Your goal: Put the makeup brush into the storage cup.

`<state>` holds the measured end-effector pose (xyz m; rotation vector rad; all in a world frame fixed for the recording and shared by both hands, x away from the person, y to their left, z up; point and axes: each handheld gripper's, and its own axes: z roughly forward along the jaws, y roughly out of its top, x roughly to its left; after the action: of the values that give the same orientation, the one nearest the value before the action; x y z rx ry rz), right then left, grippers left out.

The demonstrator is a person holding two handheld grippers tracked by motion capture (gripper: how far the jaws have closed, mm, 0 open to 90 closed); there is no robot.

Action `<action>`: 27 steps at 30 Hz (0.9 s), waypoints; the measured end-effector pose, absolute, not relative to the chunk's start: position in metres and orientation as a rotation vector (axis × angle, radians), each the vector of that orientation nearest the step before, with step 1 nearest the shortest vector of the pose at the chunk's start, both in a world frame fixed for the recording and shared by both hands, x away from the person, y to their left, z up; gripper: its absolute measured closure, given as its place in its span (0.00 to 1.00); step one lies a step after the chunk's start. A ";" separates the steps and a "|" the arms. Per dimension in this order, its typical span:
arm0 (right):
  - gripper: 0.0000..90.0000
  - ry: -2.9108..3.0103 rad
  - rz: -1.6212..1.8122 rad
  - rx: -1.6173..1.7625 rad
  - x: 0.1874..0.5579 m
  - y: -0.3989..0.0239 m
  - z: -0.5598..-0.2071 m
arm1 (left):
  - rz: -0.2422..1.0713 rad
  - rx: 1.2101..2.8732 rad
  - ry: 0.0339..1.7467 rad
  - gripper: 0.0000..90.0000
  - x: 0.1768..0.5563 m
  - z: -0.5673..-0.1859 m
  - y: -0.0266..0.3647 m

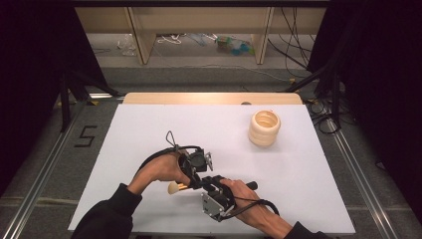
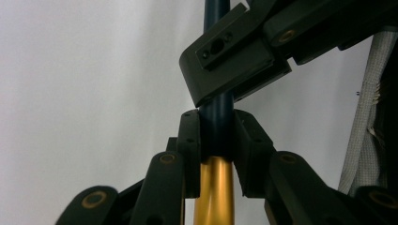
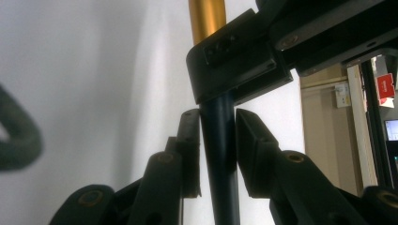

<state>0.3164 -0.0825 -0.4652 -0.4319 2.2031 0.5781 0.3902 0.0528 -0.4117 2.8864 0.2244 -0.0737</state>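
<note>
A makeup brush (image 1: 175, 188) with cream bristles, a gold ferrule (image 2: 213, 187) and a dark blue handle (image 3: 220, 178) is held level just above the white tabletop (image 1: 149, 129) near its front edge. My left gripper (image 1: 193, 180) comes from above left and is shut on the brush where ferrule meets handle (image 2: 216, 126). My right gripper (image 1: 213, 183) comes from the front and is shut on the dark handle (image 3: 218, 126), right beside the left one. Each gripper view has the other gripper's jaw close ahead on the same shaft. The handle's end (image 1: 252, 185) sticks out to the right.
A cream stack of rings (image 1: 264, 127) stands at the back right of the tabletop. A wooden edge (image 1: 209, 97) runs along the far side. Beyond it are floor, cables and wooden legs (image 1: 142, 40). Dark curtains hang on both sides.
</note>
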 end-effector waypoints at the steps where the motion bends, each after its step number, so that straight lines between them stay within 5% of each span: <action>1: 0.81 2.198 0.571 -0.410 0.316 -0.083 -0.465 | -0.073 2.885 0.225 0.82 0.390 -0.412 0.053; 27: 0.84 2.220 0.559 -0.419 0.314 -0.082 -0.466 | -0.077 2.884 0.218 0.82 0.390 -0.413 0.053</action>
<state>0.3143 -0.0817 -0.4664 -0.4193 2.2203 0.5594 0.3902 0.0529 -0.4126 2.8840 0.2179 -0.0767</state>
